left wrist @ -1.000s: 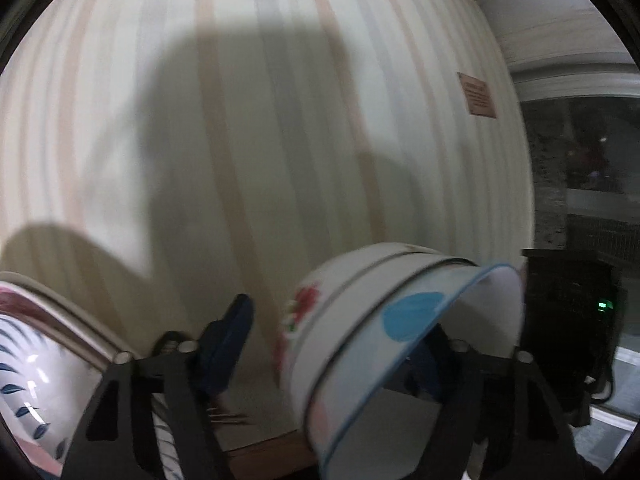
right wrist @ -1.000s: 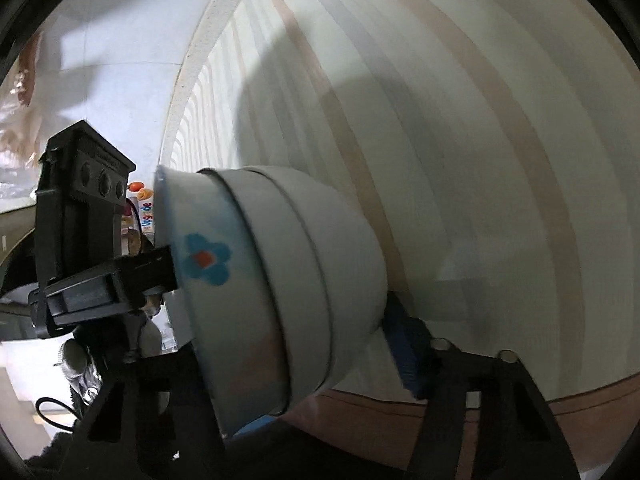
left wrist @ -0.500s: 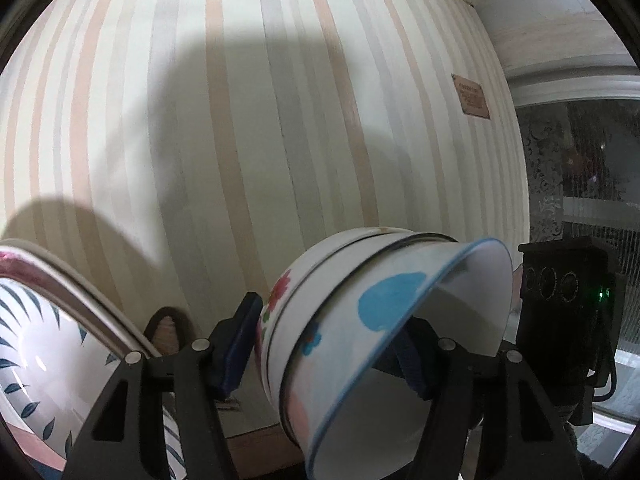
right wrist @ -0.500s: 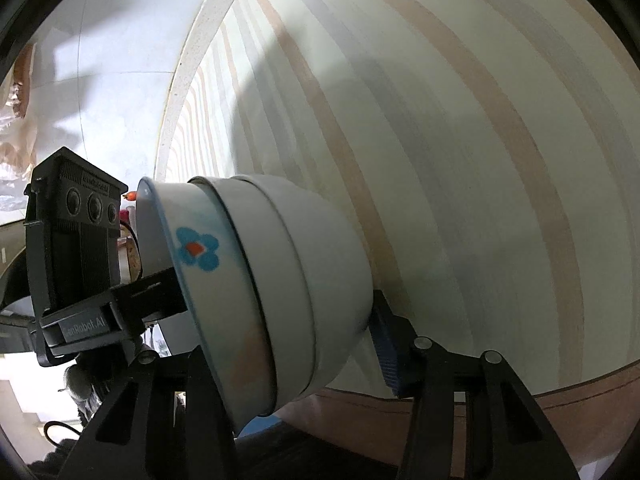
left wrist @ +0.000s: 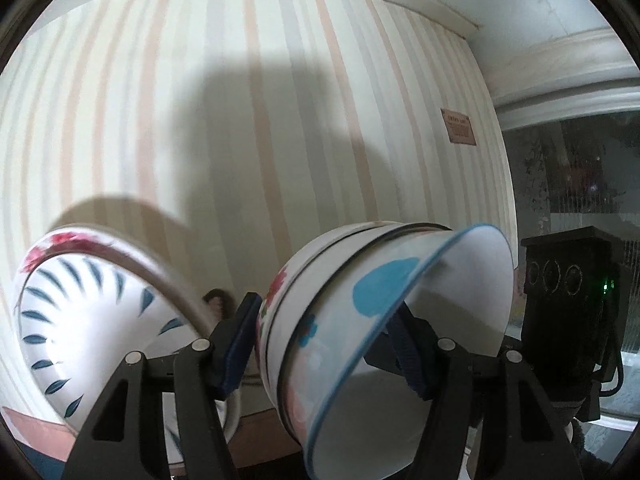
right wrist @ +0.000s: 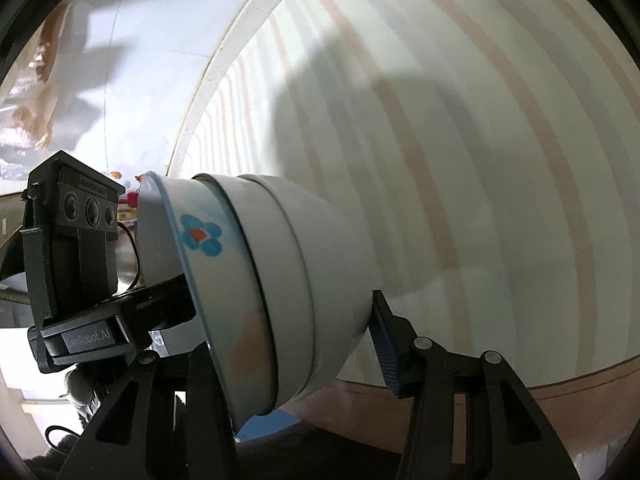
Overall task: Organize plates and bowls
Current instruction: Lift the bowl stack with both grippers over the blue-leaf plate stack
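both grippers, left gripper (left wrist: 326,344) and right gripper (right wrist: 280,344), have fingers clamped across the nested bowl stack (left wrist: 360,320), tilted in mid-air beside a leaf-patterned bowl (left wrist: 92,320); judged mid-carry, next needs level lowering

Black angular tool (left wrist: 326,344) frames, silver screws, blue ribbed fingertip pads (right wrist: 383,350)

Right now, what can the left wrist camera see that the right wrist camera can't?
Only the left wrist view shows a big white bowl with blue leaf strokes and a red flowered rim, and a small brown wall plaque. Only the right wrist view shows the white ceiling and the left gripper from outside. Both show the stack of nested white bowls with blue flowers and the striped wallpaper.
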